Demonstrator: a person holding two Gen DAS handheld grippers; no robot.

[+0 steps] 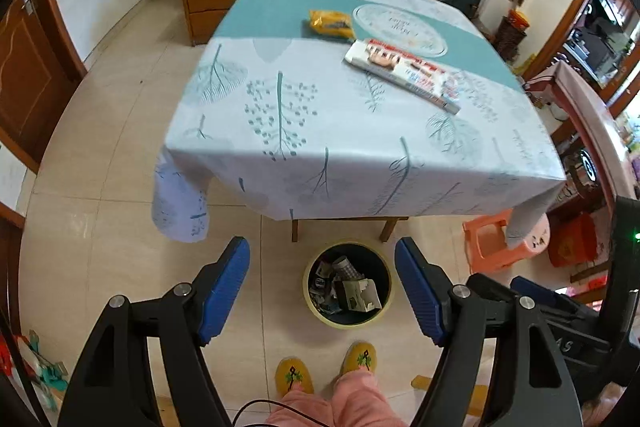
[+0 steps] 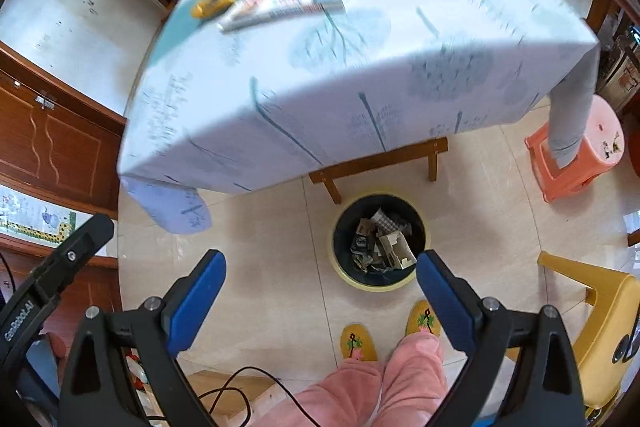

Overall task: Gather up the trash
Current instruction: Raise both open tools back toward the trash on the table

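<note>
A round trash bin (image 1: pixel 347 283) with a yellow rim stands on the floor in front of the table, holding several crumpled boxes and papers; the right wrist view shows the bin (image 2: pixel 380 241) too. On the tablecloth lie a yellow snack bag (image 1: pixel 331 23) and a long white and red box (image 1: pixel 404 71). They appear blurred as the snack bag (image 2: pixel 215 1) and box (image 2: pixel 284 3) in the right wrist view. My left gripper (image 1: pixel 322 285) hangs open high above the bin with nothing between its blue pads. My right gripper (image 2: pixel 322 293) is open and empty too, left of the bin.
The table (image 1: pixel 224 131) with its leaf-print cloth fills the middle. A person's yellow slippers (image 1: pixel 326 367) and pink trousers stand below. A pink stool (image 1: pixel 508 241) is at the right, a yellow chair (image 2: pixel 600 327) nearer right, a wooden bench (image 2: pixel 380 163) under the table.
</note>
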